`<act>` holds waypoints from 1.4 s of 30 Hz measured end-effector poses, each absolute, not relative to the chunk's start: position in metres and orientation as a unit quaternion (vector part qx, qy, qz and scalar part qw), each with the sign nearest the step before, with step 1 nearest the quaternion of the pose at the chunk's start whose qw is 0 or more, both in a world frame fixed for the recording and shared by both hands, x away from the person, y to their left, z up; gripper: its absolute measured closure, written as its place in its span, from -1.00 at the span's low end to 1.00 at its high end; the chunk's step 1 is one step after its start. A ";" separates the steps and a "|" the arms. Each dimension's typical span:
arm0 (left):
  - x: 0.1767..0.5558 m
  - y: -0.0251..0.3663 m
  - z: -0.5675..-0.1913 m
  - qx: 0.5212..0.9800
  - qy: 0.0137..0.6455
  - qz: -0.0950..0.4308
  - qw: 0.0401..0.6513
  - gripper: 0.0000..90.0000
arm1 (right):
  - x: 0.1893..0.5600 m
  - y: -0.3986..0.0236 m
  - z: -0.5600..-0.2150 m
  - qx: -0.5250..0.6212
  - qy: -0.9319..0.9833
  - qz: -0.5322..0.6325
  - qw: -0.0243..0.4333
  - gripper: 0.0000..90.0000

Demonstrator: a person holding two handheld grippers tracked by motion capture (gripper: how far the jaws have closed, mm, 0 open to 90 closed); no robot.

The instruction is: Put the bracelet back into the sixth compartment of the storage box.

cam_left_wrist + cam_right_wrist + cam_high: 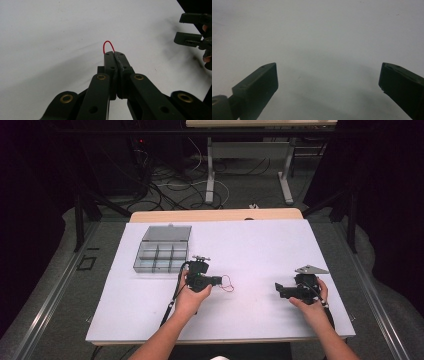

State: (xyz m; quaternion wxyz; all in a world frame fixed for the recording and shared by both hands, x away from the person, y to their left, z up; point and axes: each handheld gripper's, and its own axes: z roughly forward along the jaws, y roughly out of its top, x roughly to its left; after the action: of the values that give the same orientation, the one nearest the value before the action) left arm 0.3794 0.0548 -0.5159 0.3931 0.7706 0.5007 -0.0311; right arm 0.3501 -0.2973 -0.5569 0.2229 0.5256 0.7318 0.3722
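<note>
A thin red wire loop (109, 45) sticks out from between the closed jaws of my left gripper (115, 53). In the high view the left gripper (220, 280) points right over the white sheet, and the red wire (227, 284) curls out past its tip. My right gripper (277, 287) is held at the right side of the sheet and points left toward the other one. Its jaws stand wide apart in the right gripper view (328, 72), with bare white surface between them. That gripper's two fingers (188, 38) also show at the far right of the left gripper view.
A grey compartment box (161, 256) with its lid (167, 233) open stands at the back left of the white sheet (260, 245). Past the table's far edge are cables and table legs on the floor. A person's forearms come in from the bottom.
</note>
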 end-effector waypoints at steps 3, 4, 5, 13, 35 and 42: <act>0.380 0.057 -0.515 0.764 0.509 -0.028 0.395 1.00 | 0.350 -0.297 -0.557 0.526 0.732 0.372 0.223 -0.95; 0.381 0.058 -0.515 0.765 0.508 -0.030 0.395 1.00 | 0.350 -0.297 -0.557 0.526 0.732 0.372 0.222 -0.95; 0.381 0.059 -0.515 0.764 0.507 -0.028 0.397 1.00 | 0.350 -0.297 -0.557 0.525 0.732 0.372 0.223 -0.95; 0.385 0.067 -0.512 0.761 0.511 -0.022 0.399 1.00 | 0.350 -0.297 -0.557 0.526 0.732 0.372 0.223 -0.95; 0.393 0.091 -0.501 0.747 0.530 -0.002 0.403 1.00 | 0.350 -0.297 -0.557 0.527 0.731 0.372 0.222 -0.95; 0.396 0.096 -0.497 0.745 0.533 0.004 0.400 1.00 | 0.350 -0.297 -0.557 0.526 0.732 0.371 0.223 -0.95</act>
State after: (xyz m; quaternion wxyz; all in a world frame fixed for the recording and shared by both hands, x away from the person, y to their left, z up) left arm 0.3958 0.0964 -0.4974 0.4003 0.7454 0.5330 0.0041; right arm 0.3502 -0.2972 -0.5572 0.2233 0.5265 0.7316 0.3711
